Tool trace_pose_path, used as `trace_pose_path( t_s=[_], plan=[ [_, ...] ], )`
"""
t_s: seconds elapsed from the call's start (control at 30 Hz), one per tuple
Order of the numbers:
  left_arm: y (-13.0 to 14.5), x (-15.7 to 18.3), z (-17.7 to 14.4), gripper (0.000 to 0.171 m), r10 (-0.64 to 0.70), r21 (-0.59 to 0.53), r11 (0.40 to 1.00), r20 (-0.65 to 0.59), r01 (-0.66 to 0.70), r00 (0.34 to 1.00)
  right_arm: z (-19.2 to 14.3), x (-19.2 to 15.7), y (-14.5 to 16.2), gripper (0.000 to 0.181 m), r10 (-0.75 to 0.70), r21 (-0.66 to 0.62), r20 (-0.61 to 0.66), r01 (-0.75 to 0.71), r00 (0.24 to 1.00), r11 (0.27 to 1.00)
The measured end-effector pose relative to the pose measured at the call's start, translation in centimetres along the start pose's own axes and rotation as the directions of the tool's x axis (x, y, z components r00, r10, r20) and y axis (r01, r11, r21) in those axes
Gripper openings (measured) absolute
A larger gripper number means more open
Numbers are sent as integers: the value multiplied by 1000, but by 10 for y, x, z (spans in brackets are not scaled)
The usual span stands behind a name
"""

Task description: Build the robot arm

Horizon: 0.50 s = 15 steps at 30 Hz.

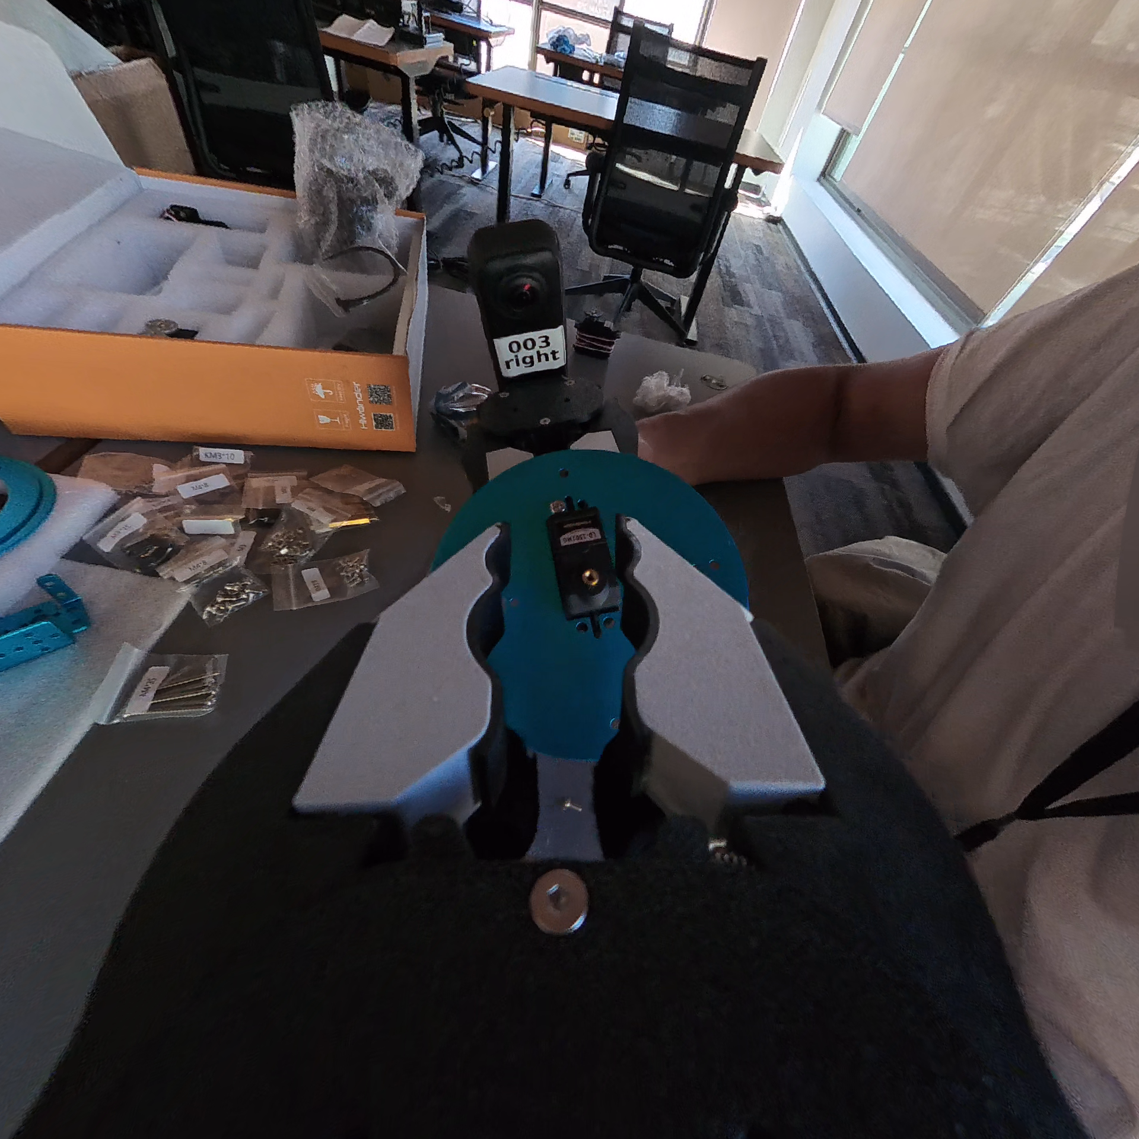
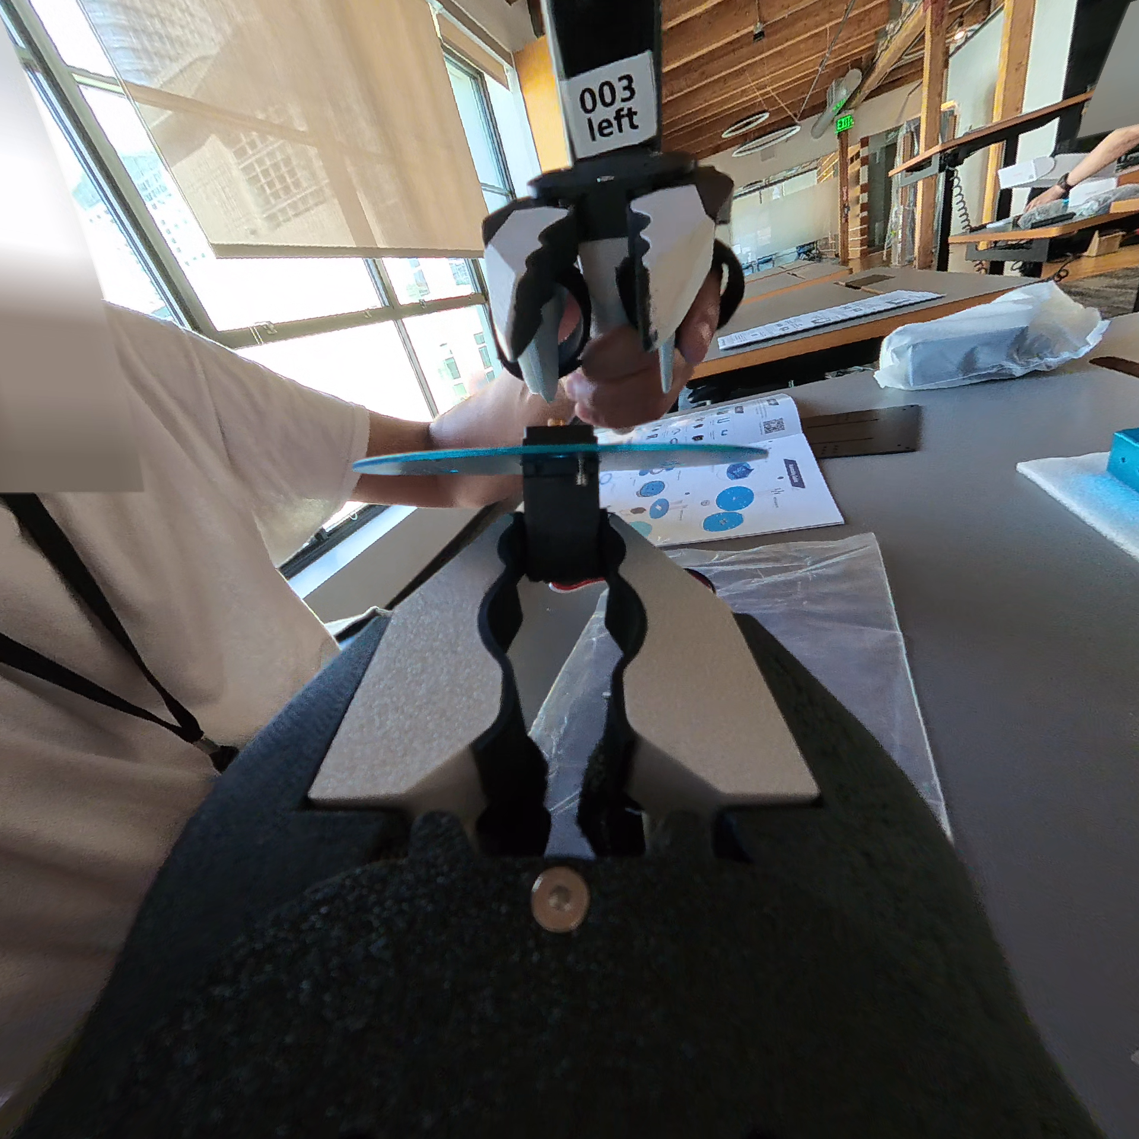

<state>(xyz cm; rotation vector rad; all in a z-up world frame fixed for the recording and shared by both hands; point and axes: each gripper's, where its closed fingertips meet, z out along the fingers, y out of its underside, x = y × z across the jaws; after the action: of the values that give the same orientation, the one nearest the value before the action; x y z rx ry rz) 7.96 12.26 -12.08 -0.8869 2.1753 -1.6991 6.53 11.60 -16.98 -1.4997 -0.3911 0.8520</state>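
Right gripper point(image 2: 561, 524): jaws closed on black box-shaped servo motor point(image 2: 558, 542), which sits through round blue metal disc point(image 2: 444, 463), held clear above grey surface point(image 2: 986, 585). Left gripper point(image 1: 564, 530): jaws apart, holding nothing, tips poised just over the motor's top face.

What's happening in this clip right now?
A person holds a gripper in each hand over a grey table. The right gripper is clamped on a black servo motor that sits through a round blue plate. The left gripper hovers open just above them. Screw bags and an orange box lie nearby.
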Motion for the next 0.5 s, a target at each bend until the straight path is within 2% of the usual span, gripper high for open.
trace_pose_path(
  t_s=[0.17, 0.27, 0.37, 0.43, 0.5],
  plan=[
    [-5, 3, 0, 33, 136, -42, 990, 132, -132, 982, 3, -2, 4, 21, -27, -35, -9, 27, 1000, 999],
    [-17, -4, -11, 29, 116, -11, 993, 232, -117, 966, 5, -4, 6, 21, -25, -39, -1, 25, 1000, 999],
    [-16, -7, -26, 31, 92, -18, 996, 294, -91, 951, 6, -4, 6, 21, -15, -40, -7, 14, 1000, 999],
    [-7, 5, -31, 35, 156, -64, 988, 327, -143, 932, 7, -2, 6, 21, 0, -39, -25, -1, 1000, 999],
    [-2, 25, -32, 48, 284, -105, 959, 377, -264, 882, 8, 2, 7, 21, 15, -38, -64, -17, 998, 999]
  ],
)
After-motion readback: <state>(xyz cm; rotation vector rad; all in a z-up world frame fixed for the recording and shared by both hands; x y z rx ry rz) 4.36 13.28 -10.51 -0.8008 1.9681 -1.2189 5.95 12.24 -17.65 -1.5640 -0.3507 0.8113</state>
